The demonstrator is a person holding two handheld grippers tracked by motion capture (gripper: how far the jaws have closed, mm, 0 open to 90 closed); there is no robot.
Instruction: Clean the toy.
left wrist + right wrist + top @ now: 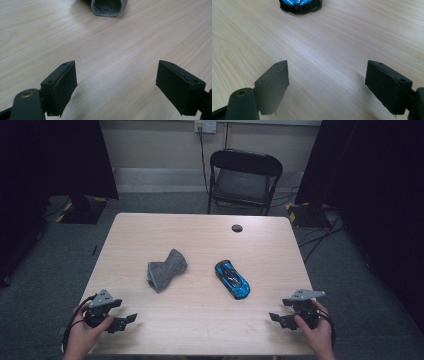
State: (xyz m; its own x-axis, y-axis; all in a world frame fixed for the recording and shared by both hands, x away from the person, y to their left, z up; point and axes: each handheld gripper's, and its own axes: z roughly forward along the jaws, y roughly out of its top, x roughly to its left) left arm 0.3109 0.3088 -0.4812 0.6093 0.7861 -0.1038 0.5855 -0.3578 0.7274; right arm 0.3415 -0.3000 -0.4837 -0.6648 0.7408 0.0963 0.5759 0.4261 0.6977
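A blue and black toy car [232,278] lies right of centre on the light wooden table [200,235]; its end shows at the top of the right gripper view [300,5]. A twisted grey felt cloth [165,269] lies left of centre, its edge at the top of the left gripper view [109,7]. My left gripper [126,321] rests near the front left corner, jaws wide apart over bare wood [116,85]. My right gripper [276,318] sits near the front right, open [327,86], with nothing between its pads, short of the car.
A small dark round hole cover [237,228] sits near the table's far edge. A black folding chair [242,180] stands behind the table. Cables [320,237] trail on the grey carpet at the right.
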